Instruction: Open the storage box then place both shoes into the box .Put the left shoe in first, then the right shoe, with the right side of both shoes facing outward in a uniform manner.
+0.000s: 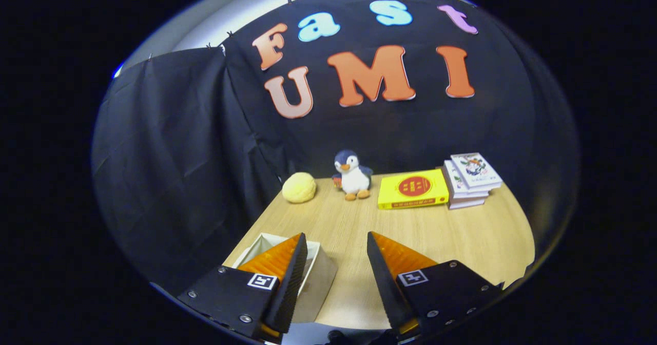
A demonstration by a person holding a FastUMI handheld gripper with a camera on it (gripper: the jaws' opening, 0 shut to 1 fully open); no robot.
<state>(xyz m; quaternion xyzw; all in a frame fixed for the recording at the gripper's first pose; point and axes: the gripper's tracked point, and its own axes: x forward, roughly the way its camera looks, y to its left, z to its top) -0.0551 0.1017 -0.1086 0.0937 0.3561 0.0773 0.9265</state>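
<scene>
The gripper (336,250) hangs over the near end of the wooden table (462,237), its fingers spread apart with bare tabletop showing between them; nothing is held. Just behind the left finger sits a white box (321,270), partly covered by that finger, so only a corner, one side wall and a strip of rim can be made out. It looks open at the top (no lid can be made out, and the inside is hidden), so whether the opening step is finished cannot be settled from here.

Judgement: the task stands at or near its start. No shoes lie within sight, and none is confirmed inside the box. The next move calls for locating the left shoe, or first confirming the box is open, which means turning the gripper toward what lies below and to the left.

Farther off, well apart from the fingers, stand a yellow round plush (299,187), a toy penguin (352,175), a yellow book (412,189) and a stack of books (471,179) along the back edge. The table's near edge is cut off beneath the fingers.
</scene>
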